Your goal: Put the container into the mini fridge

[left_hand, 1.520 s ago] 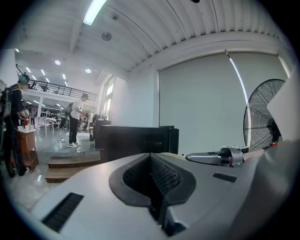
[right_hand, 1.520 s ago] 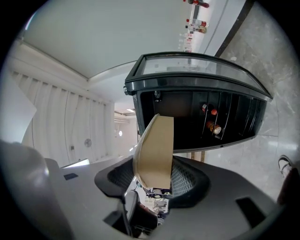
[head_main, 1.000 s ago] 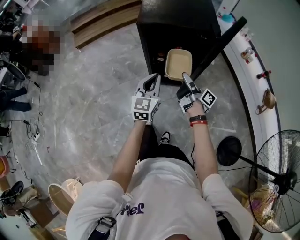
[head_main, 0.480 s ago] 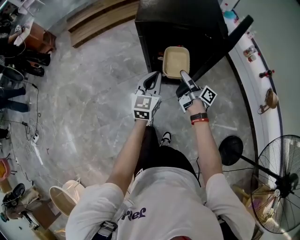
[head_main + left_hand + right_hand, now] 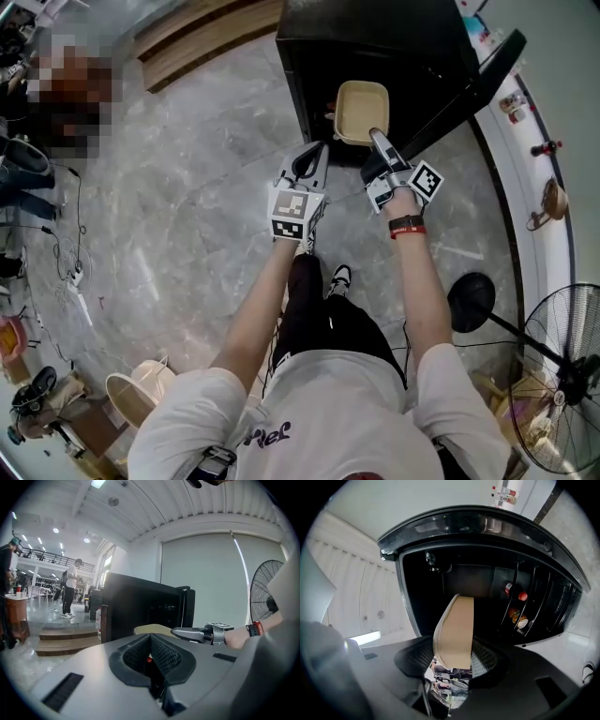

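1. The left gripper (image 5: 317, 155) has its jaws pressed together with nothing between them. It hangs in the air just left of the container, apart from it, and points toward the mini fridge (image 5: 375, 37).
2. The right gripper (image 5: 378, 138) pinches the near wall of the container (image 5: 362, 111). Its own view shows one pad (image 5: 485, 660) on each side of the tan wall.
3. The container is a tan, rounded-rectangular tub, open on top. The head view looks straight into it and shows a plain, bare bottom with nothing inside.
4. The tub is held off the floor at the mouth of the black mini fridge, roughly level, with its far end toward the dark cavity. The pictures do not settle whether that end has crossed the front edge.
5. The fridge door (image 5: 473, 89) stands swung open on the person's right.
6. In the right gripper view, the wire door racks (image 5: 543, 611) hold several small bottles (image 5: 519, 609) with red and orange tops. The main cavity (image 5: 459, 578) is too dark to show any contents.
7. In the left gripper view, the tub's rim (image 5: 150, 629) shows in front of the fridge (image 5: 136, 606), with the right gripper's jaw beside it.
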The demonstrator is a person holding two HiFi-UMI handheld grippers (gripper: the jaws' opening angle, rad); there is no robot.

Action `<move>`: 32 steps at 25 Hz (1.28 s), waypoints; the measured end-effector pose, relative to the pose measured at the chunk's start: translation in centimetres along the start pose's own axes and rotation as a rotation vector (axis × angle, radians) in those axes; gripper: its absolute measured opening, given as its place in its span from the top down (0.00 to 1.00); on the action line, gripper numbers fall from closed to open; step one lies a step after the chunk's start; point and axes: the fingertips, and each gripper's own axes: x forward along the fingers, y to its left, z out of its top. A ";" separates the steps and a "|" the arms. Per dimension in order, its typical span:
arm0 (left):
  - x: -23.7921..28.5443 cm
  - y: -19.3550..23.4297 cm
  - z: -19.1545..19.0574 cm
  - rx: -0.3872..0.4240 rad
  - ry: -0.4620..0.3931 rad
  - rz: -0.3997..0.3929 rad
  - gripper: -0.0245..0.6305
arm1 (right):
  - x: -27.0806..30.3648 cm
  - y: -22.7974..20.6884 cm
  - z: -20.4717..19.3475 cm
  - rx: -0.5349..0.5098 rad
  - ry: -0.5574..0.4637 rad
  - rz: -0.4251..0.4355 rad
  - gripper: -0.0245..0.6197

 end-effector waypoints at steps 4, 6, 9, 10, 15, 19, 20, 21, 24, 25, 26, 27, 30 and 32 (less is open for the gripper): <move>0.6 0.9 -0.4 0.003 0.004 -0.009 0.93 | 1.4 -0.9 0.4 0.008 -0.008 -0.001 0.60; 1.2 1.4 -0.8 -0.004 0.001 -0.011 0.93 | 2.1 -1.6 0.6 0.015 -0.014 0.003 0.60; 2.0 2.2 -1.6 -0.015 -0.004 -0.013 0.93 | 3.0 -3.0 1.0 0.018 -0.020 -0.004 0.60; 2.2 2.3 -1.8 -0.019 -0.007 -0.014 0.93 | 3.4 -3.3 1.1 0.018 -0.020 -0.006 0.60; 3.3 2.8 -2.5 -0.026 -0.010 -0.016 0.93 | 4.7 -4.8 1.8 0.014 -0.021 -0.022 0.60; 4.0 3.5 -2.8 -0.033 -0.004 -0.011 0.93 | 5.8 -5.9 2.8 -0.003 -0.024 -0.032 0.60; 4.2 3.6 -3.0 -0.033 -0.002 -0.009 0.93 | 6.0 -6.1 2.9 -0.006 -0.023 -0.035 0.60; 4.4 3.8 -3.2 -0.033 -0.002 -0.007 0.93 | 6.2 -6.3 3.1 -0.009 -0.022 -0.038 0.60; 5.0 4.1 -3.5 -0.033 -0.002 -0.006 0.93 | 6.9 -6.7 3.6 -0.020 -0.020 -0.039 0.60; 5.3 4.1 -3.6 -0.032 -0.002 -0.007 0.93 | 7.1 -6.9 3.7 -0.028 -0.017 -0.043 0.60; 5.5 4.2 -3.7 -0.033 -0.002 -0.007 0.93 | 7.3 -7.1 3.8 -0.038 -0.012 -0.048 0.60; 5.7 4.3 -3.8 -0.034 -0.004 -0.009 0.93 | 7.5 -7.4 3.9 -0.047 -0.007 -0.055 0.60; 6.6 4.6 -4.3 -0.041 -0.008 -0.022 0.93 | 8.1 -8.6 4.4 -0.055 -0.007 -0.071 0.60; 7.1 4.8 -4.8 -0.043 -0.005 -0.026 0.93 | 8.6 -9.3 4.7 -0.057 -0.008 -0.075 0.60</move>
